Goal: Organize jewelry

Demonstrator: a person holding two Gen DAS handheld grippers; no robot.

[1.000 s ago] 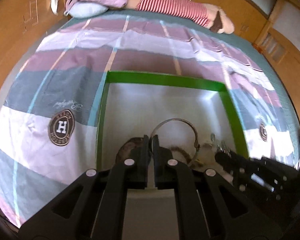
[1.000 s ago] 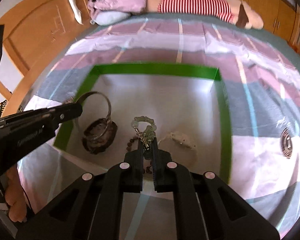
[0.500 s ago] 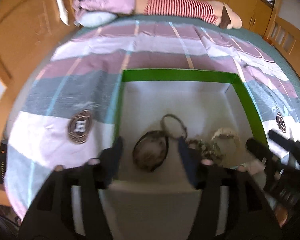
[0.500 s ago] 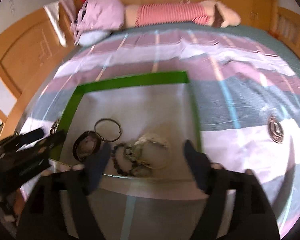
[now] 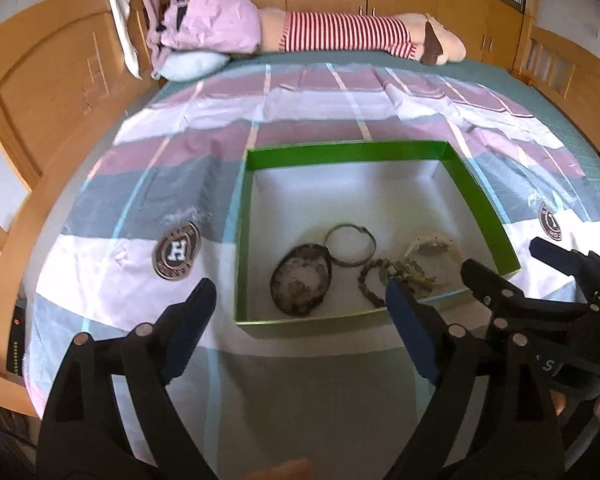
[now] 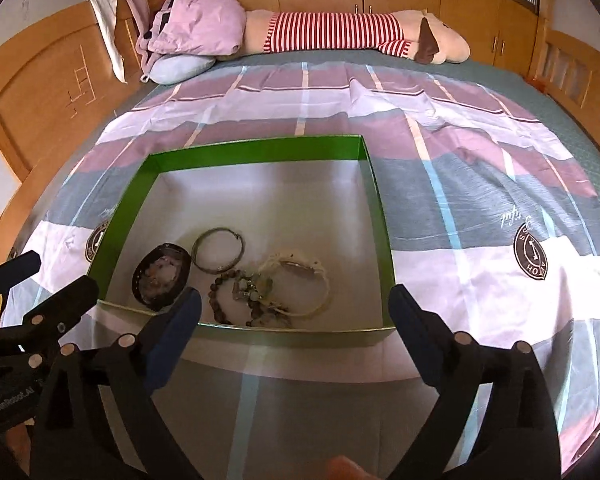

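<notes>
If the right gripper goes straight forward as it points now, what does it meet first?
Probably the near wall of the green box, which lies between the open right gripper and the bead bracelet behind it; depth is unclear.

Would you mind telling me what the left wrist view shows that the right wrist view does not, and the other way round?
Only the left wrist view shows the whole round H badge on the bedspread, left of the box, and the right gripper at its right edge. Only the right wrist view shows the left gripper at its left edge. Both show the green box holding a dark oval piece, a metal bangle, a bead bracelet and a pale bracelet, with all jaws open.
</notes>
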